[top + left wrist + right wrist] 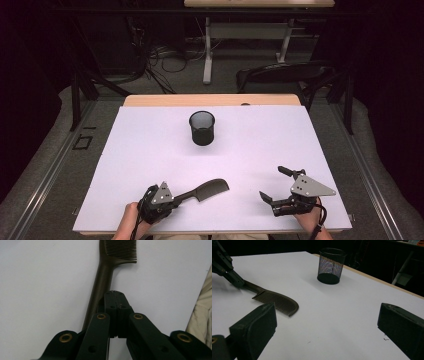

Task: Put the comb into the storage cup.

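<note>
White sheeting covered the table point(150, 150), with dark floor and tangled cables beyond its far edge, and a black mesh cup point(202, 128) stood upright toward the far middle. Near the front edge the left gripper point(176, 198) had its jaws pressed together, seemingly on the handle of a dark comb point(207, 190), which lay flat with its toothed end pointing toward the right gripper point(272, 185). That one rested well apart from the comb, its jaws spread wide and holding nothing.
</note>
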The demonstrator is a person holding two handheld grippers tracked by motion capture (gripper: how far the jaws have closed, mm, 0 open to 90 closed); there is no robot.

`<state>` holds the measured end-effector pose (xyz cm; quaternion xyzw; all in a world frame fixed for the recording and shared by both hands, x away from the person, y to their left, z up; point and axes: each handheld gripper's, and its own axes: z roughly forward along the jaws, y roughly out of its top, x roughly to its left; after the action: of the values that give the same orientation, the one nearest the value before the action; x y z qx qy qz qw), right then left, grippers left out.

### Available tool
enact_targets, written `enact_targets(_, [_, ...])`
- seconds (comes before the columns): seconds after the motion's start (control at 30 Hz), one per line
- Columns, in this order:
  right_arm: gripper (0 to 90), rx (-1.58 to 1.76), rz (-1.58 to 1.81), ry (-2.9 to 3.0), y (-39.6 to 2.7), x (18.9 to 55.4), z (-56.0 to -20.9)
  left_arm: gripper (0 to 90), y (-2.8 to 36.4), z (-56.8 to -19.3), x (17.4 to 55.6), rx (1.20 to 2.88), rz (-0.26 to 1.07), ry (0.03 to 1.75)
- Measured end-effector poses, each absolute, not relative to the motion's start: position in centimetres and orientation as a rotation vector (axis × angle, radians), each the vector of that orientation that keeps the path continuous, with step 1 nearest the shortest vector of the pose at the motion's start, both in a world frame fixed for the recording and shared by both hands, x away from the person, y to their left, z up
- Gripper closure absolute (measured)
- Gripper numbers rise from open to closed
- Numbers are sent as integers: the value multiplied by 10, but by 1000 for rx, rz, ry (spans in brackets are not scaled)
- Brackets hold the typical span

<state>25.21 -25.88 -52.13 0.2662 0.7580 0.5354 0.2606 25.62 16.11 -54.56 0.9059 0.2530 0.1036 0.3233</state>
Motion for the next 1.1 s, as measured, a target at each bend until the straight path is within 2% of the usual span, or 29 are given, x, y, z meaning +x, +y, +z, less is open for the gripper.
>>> enact_targets(0.6, [20, 732, 1452, 2050, -260, 252, -521, 898, 163, -544, 256, 2363, 265, 656])
enact_targets(0.8, [20, 722, 1452, 2045, -260, 251, -520, 805, 170, -537, 252, 2341, 259, 652])
enact_targets(0.83, [21, 724, 1455, 2046, -260, 250, -520, 759, 171, -536, 252, 2335, 256, 652])
enact_targets(0.9, [20, 725, 1454, 2046, -259, 250, -520, 750, 172, -534, 252, 2334, 255, 646])
enact_targets(1.1, [21, 730, 1448, 2047, -260, 251, -520, 598, 176, -527, 256, 2333, 253, 630])
